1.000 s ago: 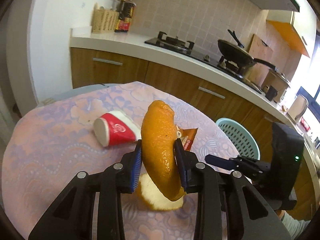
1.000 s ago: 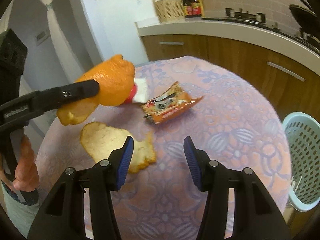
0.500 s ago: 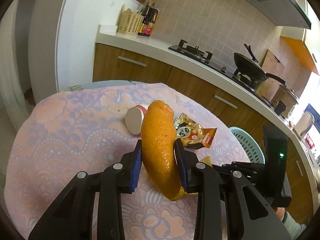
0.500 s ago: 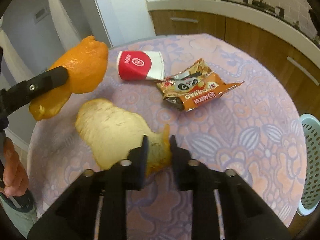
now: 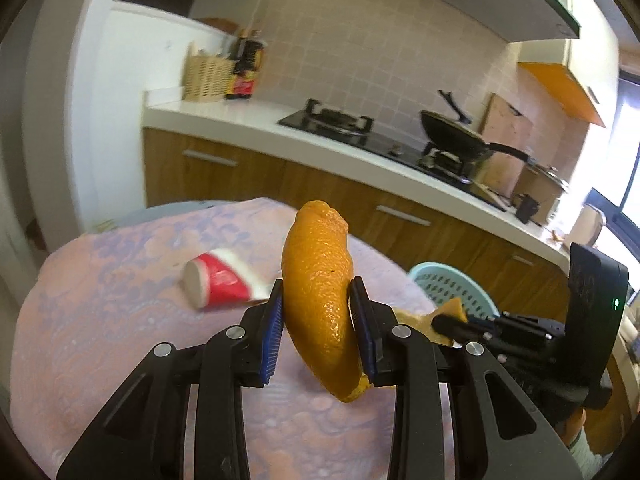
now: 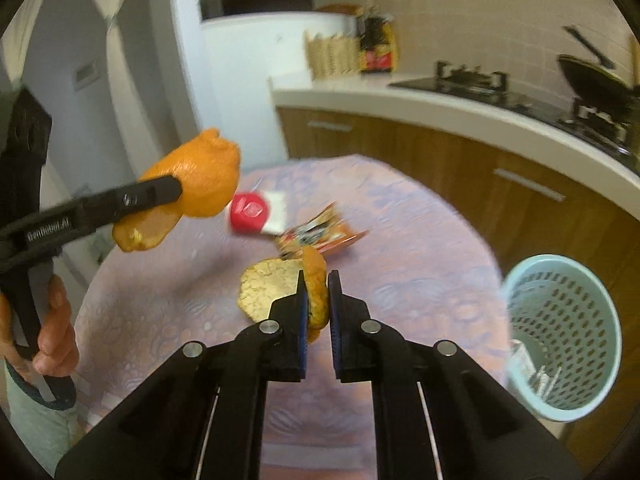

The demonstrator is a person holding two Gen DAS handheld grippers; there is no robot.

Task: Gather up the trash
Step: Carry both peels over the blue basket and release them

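Observation:
My left gripper (image 5: 318, 322) is shut on a long curved orange peel (image 5: 320, 292), held up above the round table (image 5: 120, 320). The same peel (image 6: 200, 178) shows at the left of the right wrist view, clamped by that gripper. My right gripper (image 6: 318, 304) is shut on a second, flatter orange peel (image 6: 276, 288), whose pale inside faces me, lifted off the cloth. A red and white paper cup (image 5: 224, 280) lies on its side on the table. Beside it lies an orange snack wrapper (image 6: 320, 238).
A light blue perforated basket (image 6: 560, 332) stands past the table's right edge, with some scraps inside. Behind the table runs a kitchen counter (image 5: 360, 148) with a gas stove and a black pan. A person's hand (image 6: 52, 332) grips the left tool.
The right gripper closed on the flat peel that lay on the cloth and raised it. The left gripper rose with its peel, and both views now look higher over the table.

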